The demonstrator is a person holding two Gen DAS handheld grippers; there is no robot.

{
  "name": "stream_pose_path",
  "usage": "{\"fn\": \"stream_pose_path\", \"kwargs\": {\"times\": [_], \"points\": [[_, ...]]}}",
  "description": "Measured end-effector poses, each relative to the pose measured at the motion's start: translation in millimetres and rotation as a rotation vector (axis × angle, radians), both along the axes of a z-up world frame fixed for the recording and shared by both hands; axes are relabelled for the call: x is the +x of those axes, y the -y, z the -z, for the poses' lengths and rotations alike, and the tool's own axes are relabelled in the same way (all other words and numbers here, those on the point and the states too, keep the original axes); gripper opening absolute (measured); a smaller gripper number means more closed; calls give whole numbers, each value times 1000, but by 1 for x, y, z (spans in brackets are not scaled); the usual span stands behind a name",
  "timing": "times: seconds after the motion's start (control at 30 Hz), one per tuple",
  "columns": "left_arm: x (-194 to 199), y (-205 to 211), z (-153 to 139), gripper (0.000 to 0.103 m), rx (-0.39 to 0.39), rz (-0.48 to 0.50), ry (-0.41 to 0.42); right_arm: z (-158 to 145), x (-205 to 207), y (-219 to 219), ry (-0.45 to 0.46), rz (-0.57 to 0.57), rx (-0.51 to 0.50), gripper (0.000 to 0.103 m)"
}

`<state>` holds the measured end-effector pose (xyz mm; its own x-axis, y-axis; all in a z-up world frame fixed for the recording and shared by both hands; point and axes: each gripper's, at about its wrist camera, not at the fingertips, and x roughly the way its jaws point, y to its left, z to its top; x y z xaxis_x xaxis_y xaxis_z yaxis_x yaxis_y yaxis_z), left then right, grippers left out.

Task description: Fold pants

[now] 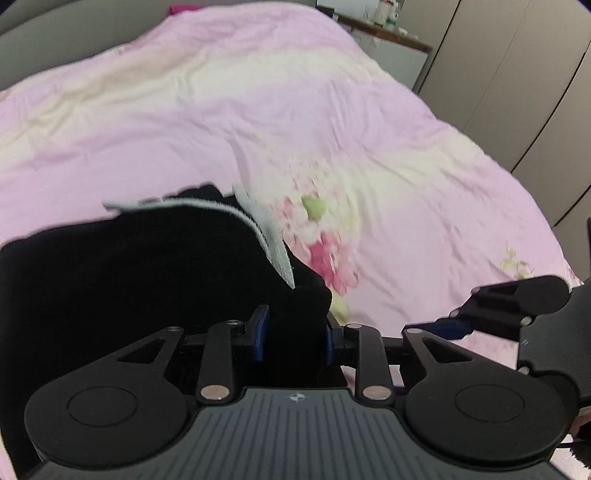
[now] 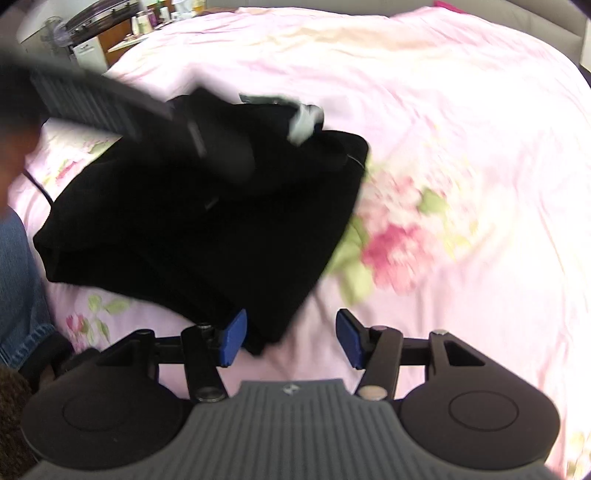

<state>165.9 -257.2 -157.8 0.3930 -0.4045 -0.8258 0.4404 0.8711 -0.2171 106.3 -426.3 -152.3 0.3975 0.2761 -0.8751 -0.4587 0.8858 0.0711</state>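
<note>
The black pants (image 2: pixel 207 221) lie bunched and partly folded on the pink bed, with a pale grey waistband lining (image 1: pixel 258 221) showing. My left gripper (image 1: pixel 294 338) has its blue pads closed on a fold of the black pants (image 1: pixel 147 280). It also shows in the right wrist view (image 2: pixel 221 147), over the pants and blurred. My right gripper (image 2: pixel 291 338) is open, its blue pads wide apart; the pants' near corner lies by its left pad (image 2: pixel 234 338). The right gripper also shows in the left wrist view (image 1: pixel 454 328) at the right.
A pink floral bedspread (image 1: pixel 332 110) covers the whole bed. A wooden side table with bottles (image 1: pixel 388 26) stands beyond the far corner. Beige wardrobe doors (image 1: pixel 517 74) line the right side. A person's jeans (image 2: pixel 18 277) are at the bed's left edge.
</note>
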Motion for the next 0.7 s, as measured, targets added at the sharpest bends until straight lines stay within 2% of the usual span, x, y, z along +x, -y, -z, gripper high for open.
{"fn": "stream_pose_path", "kwargs": {"times": [0.1, 0.13, 0.17, 0.23, 0.27, 0.37, 0.47, 0.6, 0.7], "points": [[-2, -6, 10, 45, -50, 4, -54, 5, -7, 6, -25, 43, 3, 51], [-1, -8, 7, 50, -79, 8, -68, 6, -9, 10, -34, 52, 12, 51], [1, -12, 5, 60, -126, 12, -97, 8, -8, 13, -40, 59, 17, 51], [5, -19, -2, 62, -225, 8, -148, 10, -4, 16, -48, 78, 17, 51], [6, -23, -7, 62, -250, 13, -154, 8, -1, 16, -47, 83, 20, 51], [-2, -36, -25, 63, -238, 15, -103, 10, -4, 16, -32, 93, 43, 51], [-11, -63, -39, 66, -179, 2, -36, -9, -7, 18, -2, 109, 88, 51], [-30, -106, -50, 70, 35, -8, 79, -33, 1, 14, 16, 148, 192, 51], [-45, -138, -40, 75, 158, -40, 91, -42, 13, 5, -10, 167, 290, 51]]}}
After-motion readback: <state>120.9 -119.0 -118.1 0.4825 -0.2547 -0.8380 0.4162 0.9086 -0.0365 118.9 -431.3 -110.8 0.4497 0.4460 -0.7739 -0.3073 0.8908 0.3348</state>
